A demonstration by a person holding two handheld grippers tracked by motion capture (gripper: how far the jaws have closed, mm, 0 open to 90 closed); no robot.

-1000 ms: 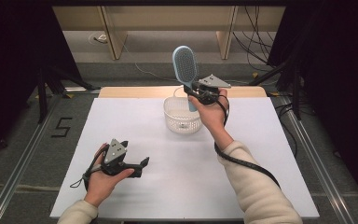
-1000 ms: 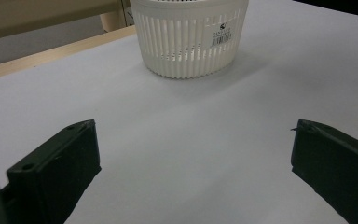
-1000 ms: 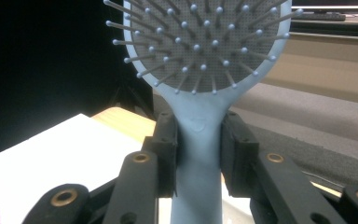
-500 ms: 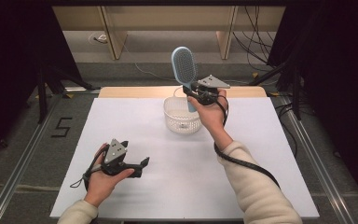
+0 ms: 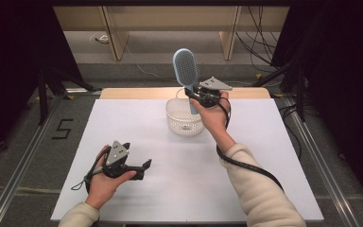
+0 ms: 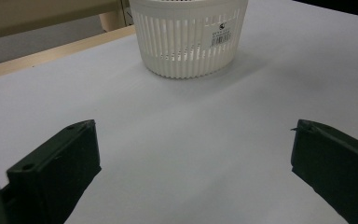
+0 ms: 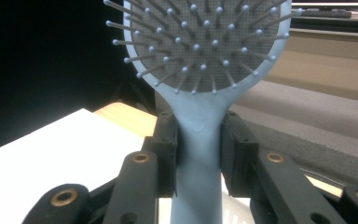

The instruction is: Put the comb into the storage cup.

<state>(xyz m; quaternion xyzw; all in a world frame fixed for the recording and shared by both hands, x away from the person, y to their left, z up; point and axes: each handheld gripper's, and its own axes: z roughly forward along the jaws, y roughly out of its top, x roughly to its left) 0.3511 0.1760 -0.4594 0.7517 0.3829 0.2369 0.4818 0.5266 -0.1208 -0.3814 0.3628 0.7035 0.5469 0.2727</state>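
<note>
Nearest to the person, the left gripper (image 5: 142,169) is lying low on the white table (image 5: 137,198) at the near left, cradled in the left hand (image 5: 105,182). Its jaws are standing wide apart with nothing between them, and they are pointing across the sheet toward the basket (image 6: 189,35).

Farther in, past the middle of the table, the white slatted basket (image 5: 184,120) is sitting upright on the sheet, a barcode label on its side.

Just right of the basket and above it, the right hand (image 5: 213,113) is holding the right gripper (image 5: 192,94) up in the air. Its jaws are clamping the handle of a light blue hairbrush (image 5: 185,71), one pad pressing each side of the neck just below the head. The brush (image 7: 200,84) is standing nearly upright, its bristled head on top, and its handle is reaching down toward the basket's rim.

Beyond the table's far wooden edge, cables (image 5: 260,47) are lying on the floor.
</note>
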